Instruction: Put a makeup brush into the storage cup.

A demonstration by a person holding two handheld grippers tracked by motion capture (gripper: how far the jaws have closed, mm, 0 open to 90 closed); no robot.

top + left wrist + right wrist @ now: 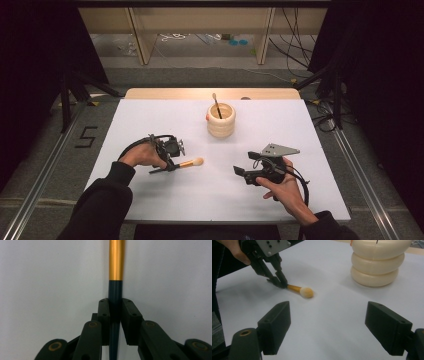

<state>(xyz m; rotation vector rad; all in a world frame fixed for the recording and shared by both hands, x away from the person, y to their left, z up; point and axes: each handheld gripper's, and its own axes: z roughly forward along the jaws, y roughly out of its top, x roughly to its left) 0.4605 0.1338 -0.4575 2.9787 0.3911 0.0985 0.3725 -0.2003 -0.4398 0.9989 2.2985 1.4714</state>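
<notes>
Makeup brush point(186, 163): dark handle, gold ferrule, fluffy peach tip.

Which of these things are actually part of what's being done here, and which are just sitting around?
In use:
- makeup brush, its dark handle clamped in the left gripper
- ribbed cream holder, already with one brush standing in it
- right gripper, open, waiting

Just lying about:
- cables on the floor beyond the table
- wooden frame behind

Bright table, dark surroundings, soft shadows
</notes>
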